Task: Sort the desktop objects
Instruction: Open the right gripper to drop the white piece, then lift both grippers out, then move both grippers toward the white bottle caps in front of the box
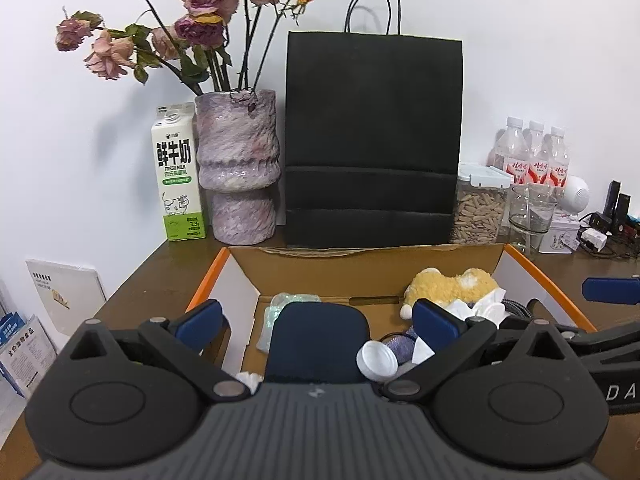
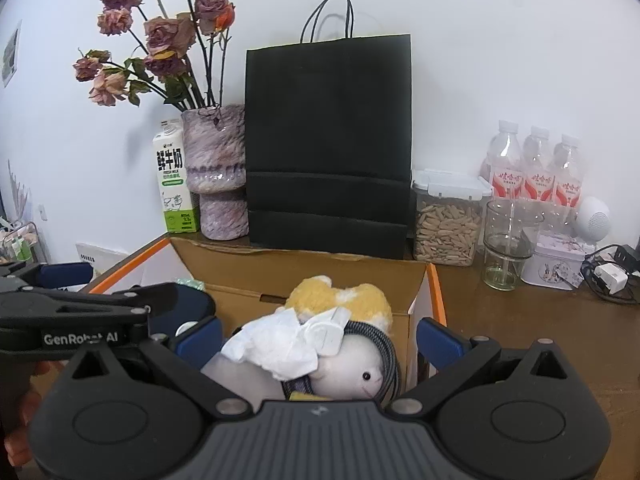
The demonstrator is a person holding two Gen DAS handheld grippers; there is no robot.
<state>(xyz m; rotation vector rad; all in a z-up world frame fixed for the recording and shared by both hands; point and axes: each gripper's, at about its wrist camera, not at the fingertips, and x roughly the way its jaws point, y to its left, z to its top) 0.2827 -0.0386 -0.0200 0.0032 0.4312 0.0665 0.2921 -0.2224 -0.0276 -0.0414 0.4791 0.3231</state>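
Both tongs, left (image 1: 318,322) and right (image 2: 318,338), hang released over the upright cardboard box (image 1: 372,266).

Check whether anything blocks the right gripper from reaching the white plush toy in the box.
Yes. A crumpled white tissue lies on top of the white plush toy, directly ahead of the open right gripper.

a: what print can you read?

b: the milk carton (image 1: 179,176) says "鲜牛奶" in big green characters, "fresh milk" under them, and "3.3g" near its foot.

a: anything on the tools?

b: the left gripper (image 2: 64,308), seen from the right wrist, carries "genrobot ai" in white. from the left wrist, the right gripper (image 1: 608,300) shows only "da" at the edge.

a: the water bottles (image 1: 536,160)?

b: red labels, too small to read.
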